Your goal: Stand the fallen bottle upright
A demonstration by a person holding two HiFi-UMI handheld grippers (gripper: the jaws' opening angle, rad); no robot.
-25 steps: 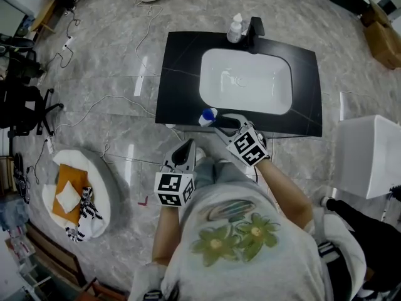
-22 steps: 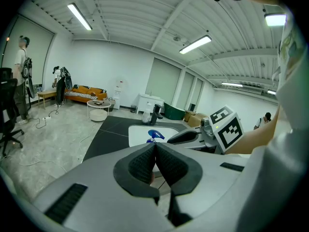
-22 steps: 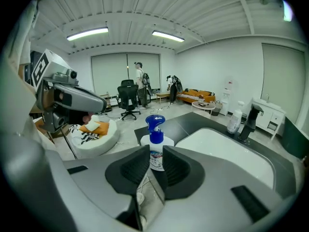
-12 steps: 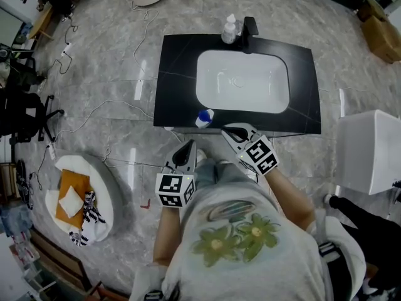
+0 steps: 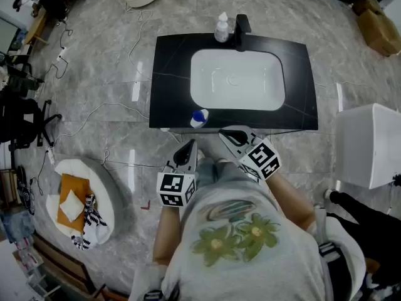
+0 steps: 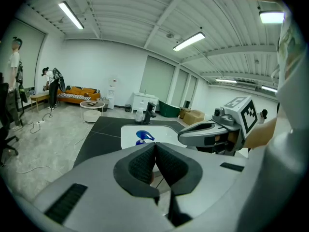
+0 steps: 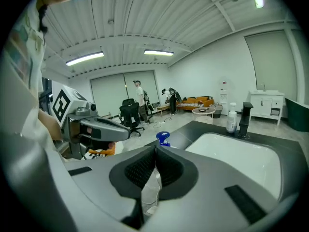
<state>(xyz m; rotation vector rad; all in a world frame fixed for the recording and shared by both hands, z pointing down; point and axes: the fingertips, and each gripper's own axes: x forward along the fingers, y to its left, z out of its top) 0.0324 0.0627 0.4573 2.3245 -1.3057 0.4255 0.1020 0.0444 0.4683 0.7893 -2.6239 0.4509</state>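
The spray bottle (image 5: pixel 199 118) stands on its base at the front edge of the black counter (image 5: pixel 169 74), just below and left of the white sink basin (image 5: pixel 250 89) in the head view. From above only its blue trigger head shows, which fits a bottle that is upright and not lying down. Both gripper views also show that blue head rising above the counter. Judged from this, the task looks done.

The right gripper (image 5: pixel 225 133) sits just below and right of the bottle in the frame, near it but not touching. Its jaws have just been closing and now meet pad to pad with nothing between them. An empty, clenched gripper beside a standing bottle reads as a hand with no grip left to make.

The left gripper (image 5: pixel 187 147) hangs lower in the frame, close to the person's body. It is likewise clenched on nothing, probably parked out of the way because this is a one-handed job.

At the counter's top edge, a soap bottle (image 5: pixel 221 27) beside the black faucet (image 5: pixel 240 24) stands well apart from all this.
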